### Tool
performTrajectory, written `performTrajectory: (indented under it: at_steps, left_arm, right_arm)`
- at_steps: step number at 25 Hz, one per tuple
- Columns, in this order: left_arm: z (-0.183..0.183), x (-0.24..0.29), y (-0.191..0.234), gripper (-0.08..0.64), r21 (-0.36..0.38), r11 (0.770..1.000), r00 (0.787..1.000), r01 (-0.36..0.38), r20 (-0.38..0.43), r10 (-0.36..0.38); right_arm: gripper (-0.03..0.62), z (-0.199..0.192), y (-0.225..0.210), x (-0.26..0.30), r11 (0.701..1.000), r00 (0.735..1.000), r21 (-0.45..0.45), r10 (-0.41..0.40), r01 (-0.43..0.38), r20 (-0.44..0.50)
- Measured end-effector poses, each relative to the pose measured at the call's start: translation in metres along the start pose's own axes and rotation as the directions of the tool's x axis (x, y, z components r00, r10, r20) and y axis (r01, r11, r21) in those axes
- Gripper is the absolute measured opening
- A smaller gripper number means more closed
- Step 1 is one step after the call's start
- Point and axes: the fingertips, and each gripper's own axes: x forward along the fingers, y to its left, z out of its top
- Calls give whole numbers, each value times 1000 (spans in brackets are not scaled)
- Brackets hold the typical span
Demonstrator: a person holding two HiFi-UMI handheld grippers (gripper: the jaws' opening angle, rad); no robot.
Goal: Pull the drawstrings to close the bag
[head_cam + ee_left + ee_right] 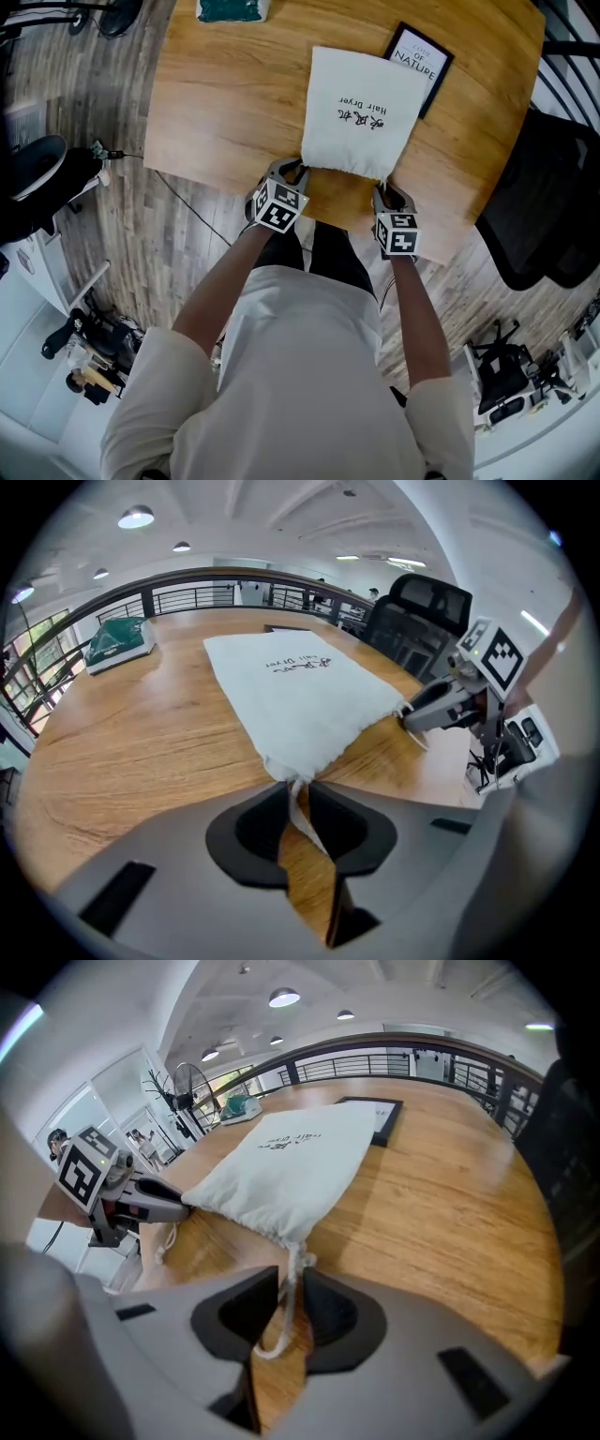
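A white cloth drawstring bag [361, 112] lies flat on the wooden table [216, 103], its mouth toward me. My left gripper [298, 171] is at the mouth's left corner. In the left gripper view the jaws stand almost together on the white drawstring [302, 817], which comes out of the bunched corner [292, 761]. My right gripper [384, 192] is at the right corner. There the looped drawstring [281, 1316] hangs between the jaws with a little room on each side. The mouth of the bag is only slightly gathered.
A black-framed sign [419, 56] lies partly under the bag's far right corner. A green packet [232, 9] sits at the table's far edge. A black office chair [553, 197] stands right of the table. I stand at the table's near edge.
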Motion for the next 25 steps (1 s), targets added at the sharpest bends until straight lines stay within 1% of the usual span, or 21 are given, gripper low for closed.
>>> performTrajectory:
  at_steps: [4, 6, 10, 18, 21, 23, 25]
  left_arm:
    - [0, -1, 6, 11, -3, 1000, 999, -24, -21, 24]
    - [0, -2, 7, 6, 6, 1000, 999, -23, -26, 23]
    - [4, -12, 8, 5, 8, 1000, 1000, -22, -6, 22]
    - [19, -43, 15, 5, 0, 1000, 998, -22, 62, 22]
    - [25, -55, 18, 5, -12, 1000, 996, -25, 85, 26]
    - [30, -62, 22, 5, -19, 999, 994, -33, 104, 35]
    - [35, -70, 28, 3, -30, 999, 991, -38, 127, 41]
  right_arm:
    - [47, 0, -4, -1, 1000, 1000, 8, -18, 18, -4]
    - [22, 0, -4, -2, 1000, 1000, 4, -17, 17, -3]
    - [17, 5, -6, -11, 1000, 1000, -5, -21, 21, 17]
    - [17, 20, -5, -32, 999, 996, 23, -43, 41, 80]
    - [17, 29, -3, -42, 996, 992, 84, -1, -9, 124]
    - [17, 38, -1, -50, 989, 985, 134, 38, -61, 169]
    - [17, 48, 2, -59, 983, 975, 155, 63, -98, 214]
